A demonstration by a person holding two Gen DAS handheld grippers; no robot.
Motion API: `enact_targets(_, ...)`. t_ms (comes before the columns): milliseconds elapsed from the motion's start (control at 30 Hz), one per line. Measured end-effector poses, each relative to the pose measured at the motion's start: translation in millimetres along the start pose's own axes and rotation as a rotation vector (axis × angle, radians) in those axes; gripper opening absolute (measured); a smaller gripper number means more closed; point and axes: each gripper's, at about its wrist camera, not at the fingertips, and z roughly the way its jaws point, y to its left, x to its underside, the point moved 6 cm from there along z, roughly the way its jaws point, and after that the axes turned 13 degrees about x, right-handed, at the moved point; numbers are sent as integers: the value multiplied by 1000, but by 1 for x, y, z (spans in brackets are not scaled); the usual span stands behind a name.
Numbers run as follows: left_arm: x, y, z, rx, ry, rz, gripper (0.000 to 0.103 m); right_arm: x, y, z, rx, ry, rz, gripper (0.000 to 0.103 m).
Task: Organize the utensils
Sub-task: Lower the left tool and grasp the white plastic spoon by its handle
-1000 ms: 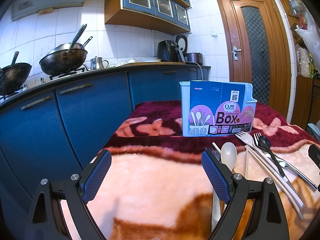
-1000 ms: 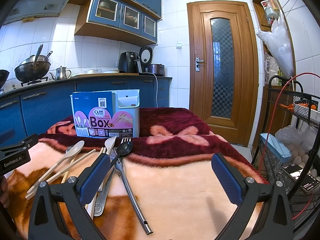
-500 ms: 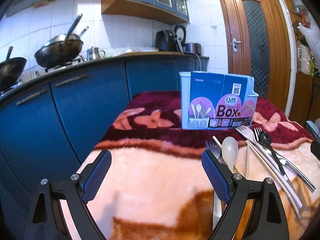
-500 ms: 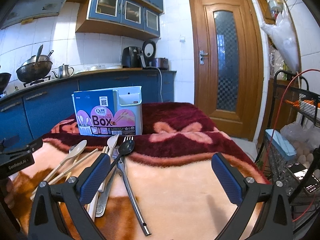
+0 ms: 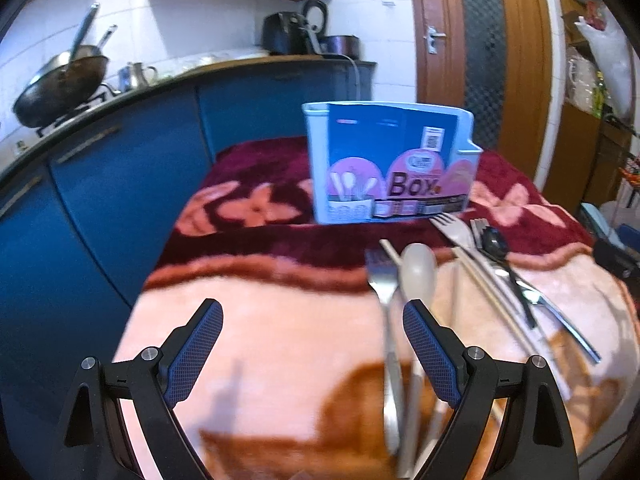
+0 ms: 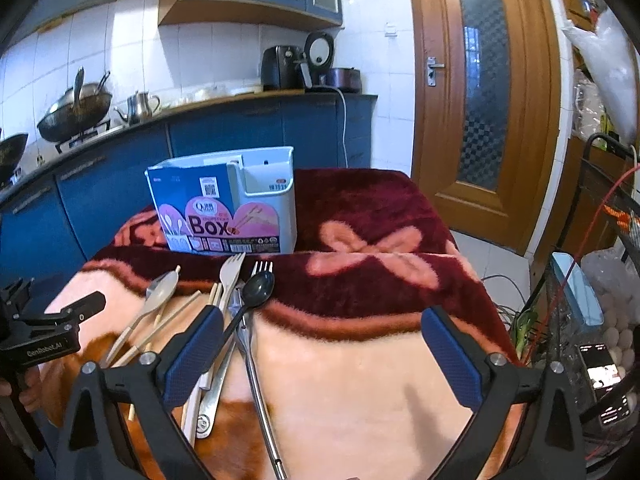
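A pale blue utensil holder (image 5: 390, 168) (image 6: 256, 200) with a "Box" label stands upright on the blanket. In front of it lies a pile of utensils: a pale spoon (image 5: 418, 272) (image 6: 160, 290), a metal fork (image 5: 384, 292), a beige fork (image 6: 231, 276), a black spoon (image 5: 496, 242) (image 6: 256, 290), chopsticks (image 5: 480, 280) and a long metal handle (image 6: 256, 380). My left gripper (image 5: 312, 356) hangs open, left of the pile, its right finger (image 5: 428, 352) beside the pale spoon. My right gripper (image 6: 324, 356) is open over bare blanket, its left finger (image 6: 192, 352) above the handles.
A plush maroon and peach blanket (image 6: 360, 392) covers the table. Blue kitchen cabinets (image 5: 100, 200) run close along the left, with woks on the stove. A wire rack (image 6: 592, 320) with a phone stands at the right; a wooden door (image 6: 480, 100) is behind.
Both cameras have tilted down and come closer to the table. The utensils and holder lie where they were. Both grippers stay open.
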Motion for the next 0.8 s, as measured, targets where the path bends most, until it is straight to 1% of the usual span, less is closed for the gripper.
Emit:
enact_targets(167,-3,-16,10,43,39,27,92,2,2,4,-14,50,-34,95)
enact_targets(300,-3,-25,17,77,74,42,90,2,1,10,-18,84,-51,86)
enact_targets(333,-3,-28,19,91,84,45,88,2,0,11,-21,93,-52,85)
enact_targets(400,-3,-33,22,124,105,53,83,3,0,15,-28,114,-53,78)
enact_targets(500,-1,-39,29,156,142,63,71,4,-1,20,-37,137,-56,72)
enact_targets(567,1,-42,35,168,172,60,59,5,-1,23,-43,151,-57,69)
enact_targets(600,2,-42,37,175,185,56,55,6,-1,24,-47,157,-58,67)
enact_targets(667,3,-42,42,191,212,44,41,7,-1,26,-52,167,-61,65)
enact_targets(700,4,-41,45,196,222,37,37,7,-1,26,-51,168,-63,64)
enact_targets(767,6,-39,49,213,243,14,23,7,0,27,-56,173,-65,62)
enact_targets(800,7,-38,51,222,249,3,19,6,0,27,-59,175,-66,61)
